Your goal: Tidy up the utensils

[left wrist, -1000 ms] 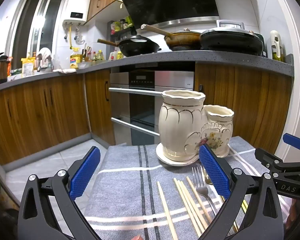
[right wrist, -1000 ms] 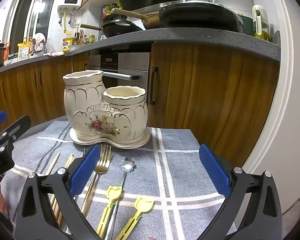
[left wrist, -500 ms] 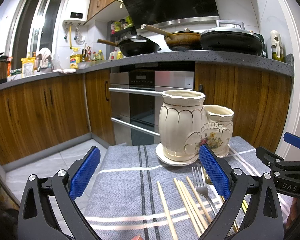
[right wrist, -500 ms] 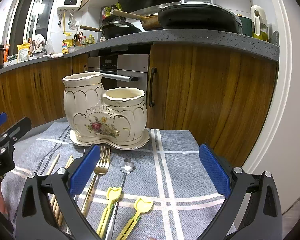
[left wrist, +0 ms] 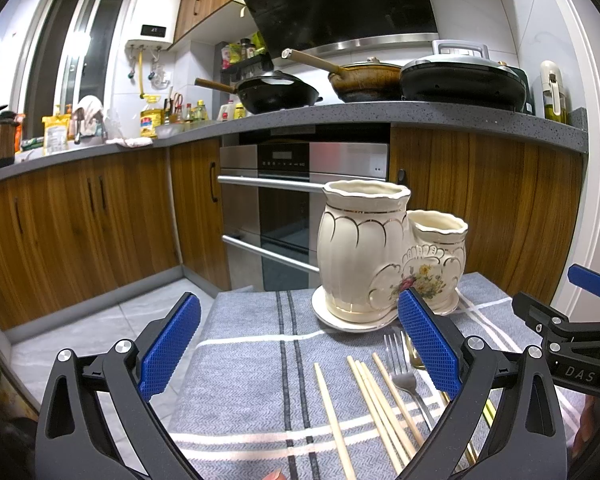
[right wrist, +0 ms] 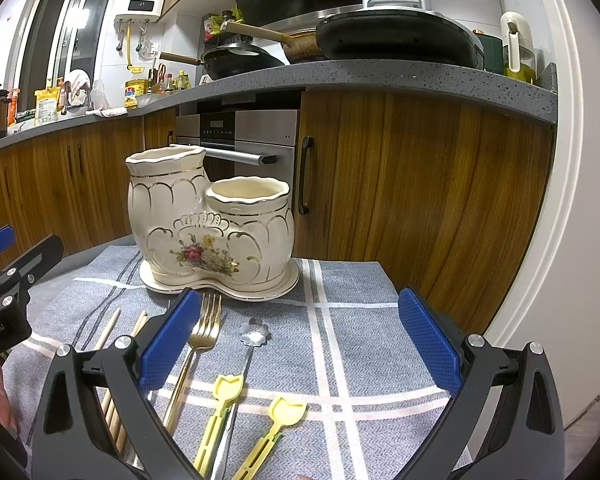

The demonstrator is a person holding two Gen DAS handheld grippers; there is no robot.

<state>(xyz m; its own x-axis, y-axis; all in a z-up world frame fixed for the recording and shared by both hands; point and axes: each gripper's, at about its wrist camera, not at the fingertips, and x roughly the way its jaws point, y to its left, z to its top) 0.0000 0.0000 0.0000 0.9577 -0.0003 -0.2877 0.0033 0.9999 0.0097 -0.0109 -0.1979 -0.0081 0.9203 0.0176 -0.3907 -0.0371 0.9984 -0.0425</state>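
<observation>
Right wrist: cream, gold-trimmed utensil holder (right wrist: 212, 224)

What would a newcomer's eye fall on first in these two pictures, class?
First the cream double vase with painted flowers, standing on its saucer at the far end of the grey striped cloth. Next the loose utensils lying before it: chopsticks, a gold fork and two yellow forks. Both grippers, left and right, hang open and empty above them.
</observation>
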